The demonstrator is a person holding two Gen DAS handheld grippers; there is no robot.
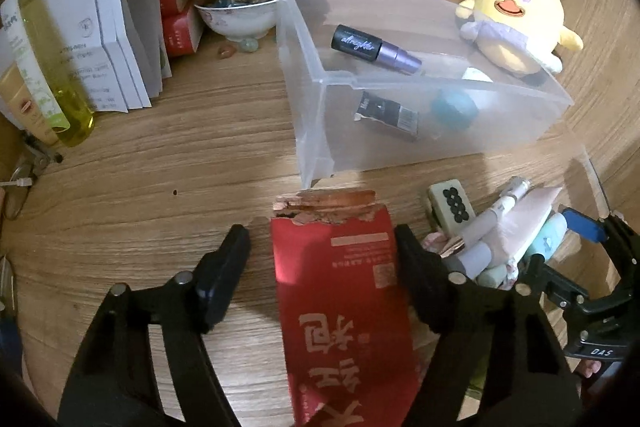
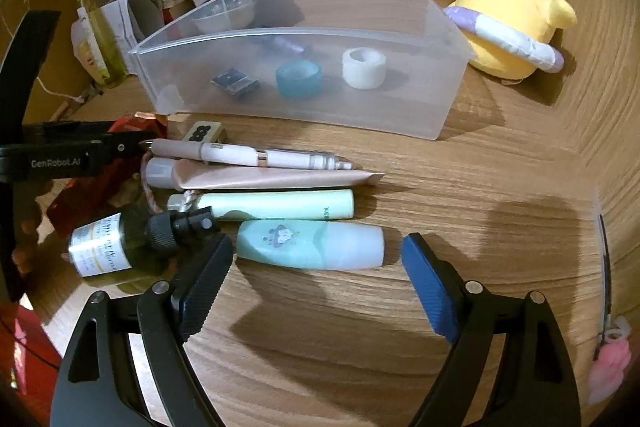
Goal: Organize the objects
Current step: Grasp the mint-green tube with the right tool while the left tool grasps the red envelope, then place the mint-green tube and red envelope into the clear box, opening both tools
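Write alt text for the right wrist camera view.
An open right gripper hovers over a wooden table just short of a pale blue bottle lying on its side. Beyond lie tubes, a pen and a clear plastic bin.

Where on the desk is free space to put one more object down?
Bare wood lies right of the teal bottle, below the clear bin and yellow plush. Crowded: the row from pen to teal bottle.

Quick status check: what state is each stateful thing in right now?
Red paper packet: top torn open, between left fingers, ungripped.
Clear plastic bin: open-topped, partly filled.
Pale blue roll-on bottle: lying flat, capped.
Dark green spray bottle: lying down.
Right gripper: open, empty.
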